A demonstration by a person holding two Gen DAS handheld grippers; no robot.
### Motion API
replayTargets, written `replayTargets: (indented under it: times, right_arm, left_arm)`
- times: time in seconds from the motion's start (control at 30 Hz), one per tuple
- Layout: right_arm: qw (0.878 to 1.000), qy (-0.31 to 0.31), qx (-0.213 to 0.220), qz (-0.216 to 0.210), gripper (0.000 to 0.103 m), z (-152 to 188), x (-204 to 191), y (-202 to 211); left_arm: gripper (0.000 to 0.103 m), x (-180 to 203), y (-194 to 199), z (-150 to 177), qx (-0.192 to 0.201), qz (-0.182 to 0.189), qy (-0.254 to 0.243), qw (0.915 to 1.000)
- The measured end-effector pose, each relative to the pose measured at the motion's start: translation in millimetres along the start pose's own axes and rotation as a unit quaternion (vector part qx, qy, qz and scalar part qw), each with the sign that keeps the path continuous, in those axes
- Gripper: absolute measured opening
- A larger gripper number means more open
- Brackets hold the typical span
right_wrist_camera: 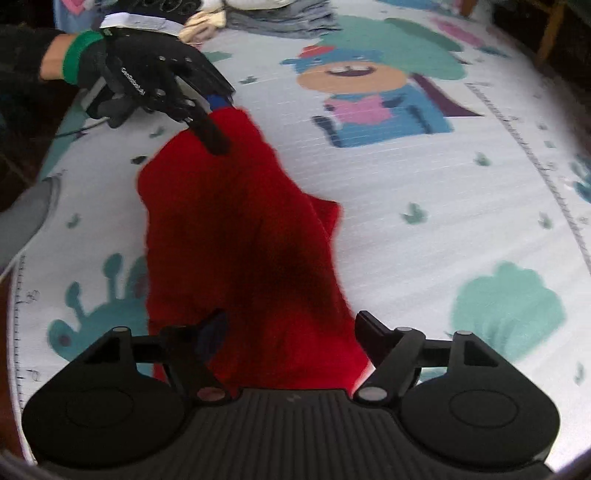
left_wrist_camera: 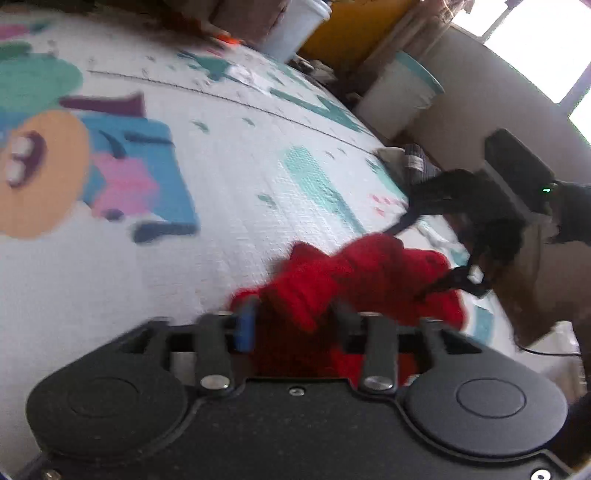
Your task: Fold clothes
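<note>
Red garment (right_wrist_camera: 240, 236) stretched between your two grippers.
Right gripper (right_wrist_camera: 291, 336) spread wide, left gripper (left_wrist_camera: 295, 321) half-open around cloth; folding on the play mat (right_wrist_camera: 424, 184) seems barely begun.

Garment (right_wrist_camera: 236, 236) lies on mat (right_wrist_camera: 424, 192), between two claws: left claw (right_wrist_camera: 218, 122) at far end, right claw (right_wrist_camera: 291, 332) at near end. Folded pile (right_wrist_camera: 280, 18) behind, at mat edge.

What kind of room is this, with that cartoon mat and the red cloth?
Probably a lived-in home room. A padded white play mat printed with cartoon animals serves as the work surface, folded grey clothes are stacked at its far edge, and white plastic tubs stand along the wall near a bright window.
</note>
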State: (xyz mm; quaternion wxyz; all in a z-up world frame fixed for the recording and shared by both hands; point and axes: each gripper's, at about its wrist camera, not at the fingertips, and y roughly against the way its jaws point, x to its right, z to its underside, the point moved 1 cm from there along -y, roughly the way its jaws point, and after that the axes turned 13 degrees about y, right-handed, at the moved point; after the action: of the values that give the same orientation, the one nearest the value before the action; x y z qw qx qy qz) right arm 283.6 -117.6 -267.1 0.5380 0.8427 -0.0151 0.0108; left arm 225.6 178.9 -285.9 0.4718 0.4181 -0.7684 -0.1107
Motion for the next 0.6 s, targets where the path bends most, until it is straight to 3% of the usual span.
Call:
replayTargets:
  times: [0.13, 0.23, 0.3, 0.37, 0.43, 0.5, 0.6]
  right_arm:
    - [0.996, -0.07, 0.014, 0.049, 0.08, 33.3, -0.2, 35.5]
    - [0.98, -0.185, 0.044, 0.056, 0.08, 62.1, 0.8, 51.6]
    - [0.961, -0.261, 0.075, 0.055, 0.08, 79.5, 1.5, 54.2]
    - [0.938, -0.324, 0.109, 0.053, 0.08, 96.5, 0.4, 52.7]
    - [0.919, -0.368, 0.133, 0.056, 0.08, 111.5, -1.6, 45.3]
    - [0.905, -0.392, 0.153, 0.068, 0.08, 122.9, -3.4, 34.7]
    - [0.892, -0.414, 0.171, 0.051, 0.079, 135.0, -5.3, 21.0]
  left_arm:
    - [0.06, 37.1, 7.6, -28.0, 0.021, 0.015, -0.093, 0.9953]
    - [0.063, 71.2, -19.7, -43.3, -0.015, 0.063, -0.158, 0.9852]
    - [0.063, 96.3, -47.6, -43.9, -0.055, 0.086, -0.219, 0.9704]
    - [0.063, 111.0, -76.1, -32.6, -0.096, 0.064, -0.29, 0.9501]
    - [0.063, 114.2, -94.3, -26.8, -0.109, 0.058, -0.312, 0.9421]
    - [0.063, 120.7, -102.0, -24.6, -0.107, 0.063, -0.336, 0.9336]
    - [0.063, 138.0, -111.6, -20.8, -0.138, 0.071, -0.404, 0.9017]
